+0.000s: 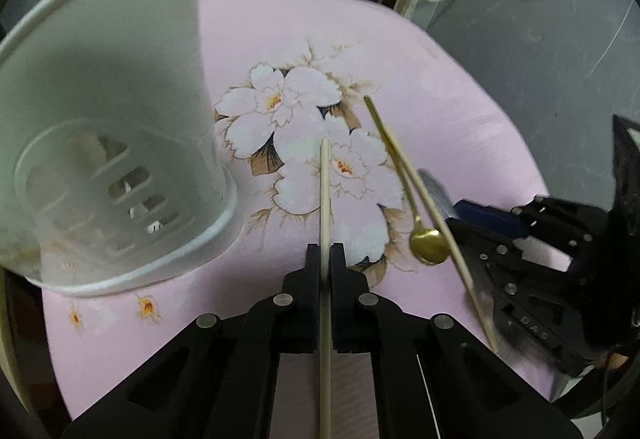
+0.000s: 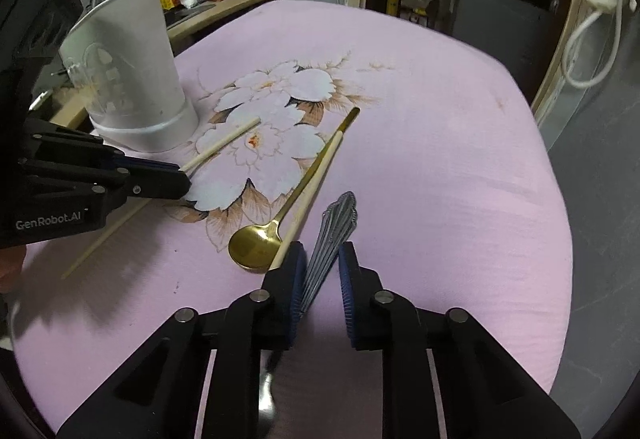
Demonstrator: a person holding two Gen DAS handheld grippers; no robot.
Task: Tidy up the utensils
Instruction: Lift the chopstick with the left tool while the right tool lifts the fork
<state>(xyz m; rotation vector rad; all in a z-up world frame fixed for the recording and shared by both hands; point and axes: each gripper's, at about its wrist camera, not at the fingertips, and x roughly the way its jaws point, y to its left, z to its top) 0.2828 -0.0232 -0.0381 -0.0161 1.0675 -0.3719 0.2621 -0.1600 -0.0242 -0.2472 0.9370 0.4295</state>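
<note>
The left gripper has its fingers clamped on a chopstick, the right gripper fingers flank a silver handle without clearly pinching it; next, probably, lifting both toward the white holder beyond the left fingers.

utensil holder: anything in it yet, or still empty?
Empty, as far as shown. The left wrist view looks into the white utensil holder down to its slotted bottom; nothing inside. Both chopsticks and the gold spoon remain outside.
</note>
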